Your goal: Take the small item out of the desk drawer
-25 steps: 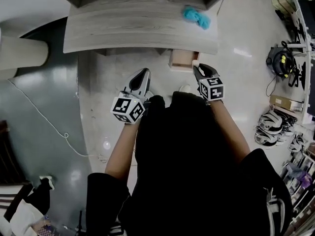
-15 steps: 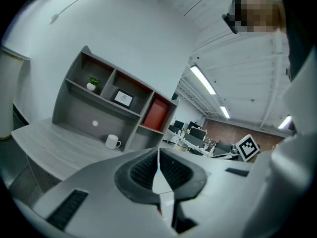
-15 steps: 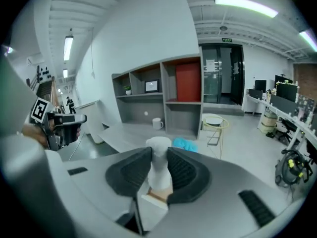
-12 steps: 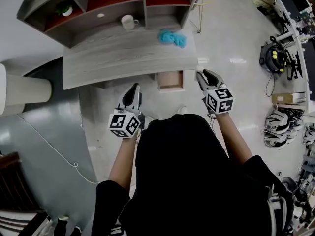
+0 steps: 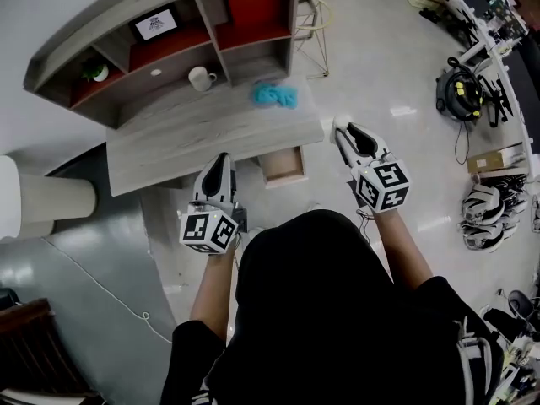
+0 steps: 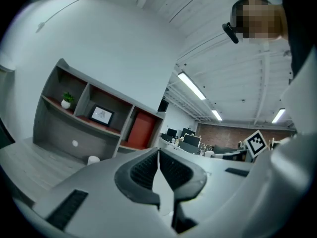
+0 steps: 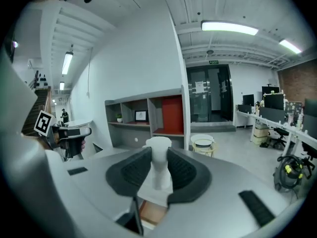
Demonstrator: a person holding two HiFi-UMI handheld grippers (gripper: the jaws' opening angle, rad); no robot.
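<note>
My right gripper is shut on a small white item, held in the air to the right of the desk's front corner. In the right gripper view the white item stands upright between the dark pads. The wooden drawer hangs open under the grey desk; its inside looks bare. My left gripper is shut with nothing in it, just left of the drawer at the desk's front edge. Its jaws meet in the left gripper view.
On the desk lie a blue cloth and a white mug. Behind is a shelf unit with a framed picture and a small plant. A round stool stands right of the desk. Gear and cables lie on the floor at right.
The view has pulled back and up from the desk. My right gripper has moved right, away from the drawer, with the white item in it. The left gripper stays shut.
</note>
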